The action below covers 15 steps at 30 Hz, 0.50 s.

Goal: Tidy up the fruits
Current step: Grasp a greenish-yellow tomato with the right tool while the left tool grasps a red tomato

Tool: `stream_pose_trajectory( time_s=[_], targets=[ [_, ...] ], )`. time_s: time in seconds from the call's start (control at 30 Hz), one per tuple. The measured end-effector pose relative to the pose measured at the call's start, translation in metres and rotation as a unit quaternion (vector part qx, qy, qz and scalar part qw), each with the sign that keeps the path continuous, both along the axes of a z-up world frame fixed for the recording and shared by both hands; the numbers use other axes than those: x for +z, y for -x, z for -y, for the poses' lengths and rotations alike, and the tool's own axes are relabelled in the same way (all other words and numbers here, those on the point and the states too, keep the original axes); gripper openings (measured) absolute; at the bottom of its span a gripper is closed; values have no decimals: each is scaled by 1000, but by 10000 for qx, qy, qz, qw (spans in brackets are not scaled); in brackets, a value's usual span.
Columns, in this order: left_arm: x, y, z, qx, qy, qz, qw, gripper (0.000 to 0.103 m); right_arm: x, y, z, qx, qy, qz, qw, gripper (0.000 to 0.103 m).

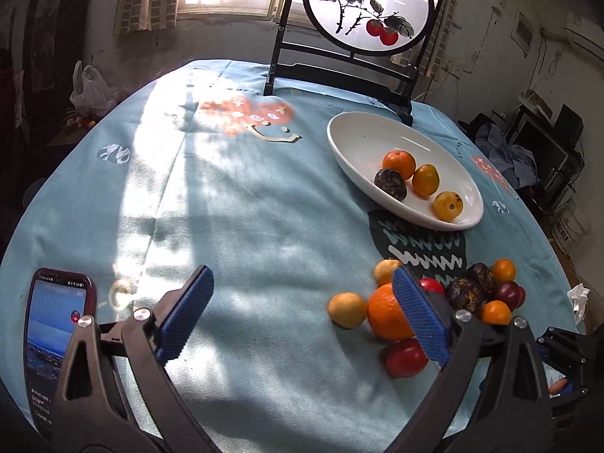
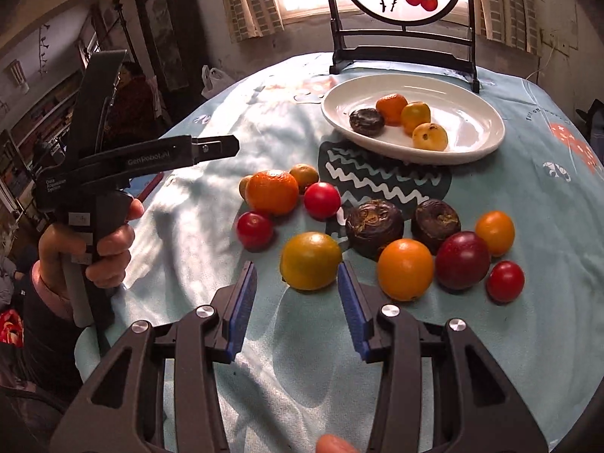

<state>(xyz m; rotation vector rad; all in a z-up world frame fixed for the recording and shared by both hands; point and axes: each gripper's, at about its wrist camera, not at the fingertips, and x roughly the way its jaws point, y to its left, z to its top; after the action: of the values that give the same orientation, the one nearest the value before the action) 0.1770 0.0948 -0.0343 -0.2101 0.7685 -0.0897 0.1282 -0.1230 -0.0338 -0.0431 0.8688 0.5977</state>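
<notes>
Four fruits sit in the white oval dish [image 2: 487,128] at the upper right of the right wrist view: an orange one, a yellow-orange one, a spotted yellow one and a dark wrinkled one. Loose fruit lies on the blue tablecloth [image 2: 196,204] below it, mid-frame: a big orange [image 2: 272,191], small red ones, two dark wrinkled ones and some yellow-orange ones. The right gripper [image 2: 296,304] hovers at the bottom centre, jaws part-way apart and nothing between them, with a greenish-yellow fruit [image 2: 310,260] just beyond the tips. In the left wrist view the left gripper [image 1: 302,317] stands wide open over bare cloth, empty, the orange just behind its right finger. A phone [image 1: 49,339] lies at the lower left.
</notes>
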Motion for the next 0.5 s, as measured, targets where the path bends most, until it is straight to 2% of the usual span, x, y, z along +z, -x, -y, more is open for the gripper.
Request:
stream_pose_trajectory(
  time_s=[0.03, 0.07, 0.27, 0.5],
  targets=[
    [0, 1, -2, 17, 53, -9, 10000, 97, -2, -1, -3, -20, 64, -23, 10000, 49],
    [-1, 1, -3, 20, 99, -15, 9999, 97, -4, -2, -5, -71, 158, -42, 9998, 62],
    [-1, 5, -7, 43, 172, 5, 9998, 97, -9, -8, -11, -276, 417, -28, 9987, 63],
    [-1, 9, -6, 25, 129, 36, 9999, 97, -17, -17, -19, -344, 469, -147, 9982, 63]
  ],
)
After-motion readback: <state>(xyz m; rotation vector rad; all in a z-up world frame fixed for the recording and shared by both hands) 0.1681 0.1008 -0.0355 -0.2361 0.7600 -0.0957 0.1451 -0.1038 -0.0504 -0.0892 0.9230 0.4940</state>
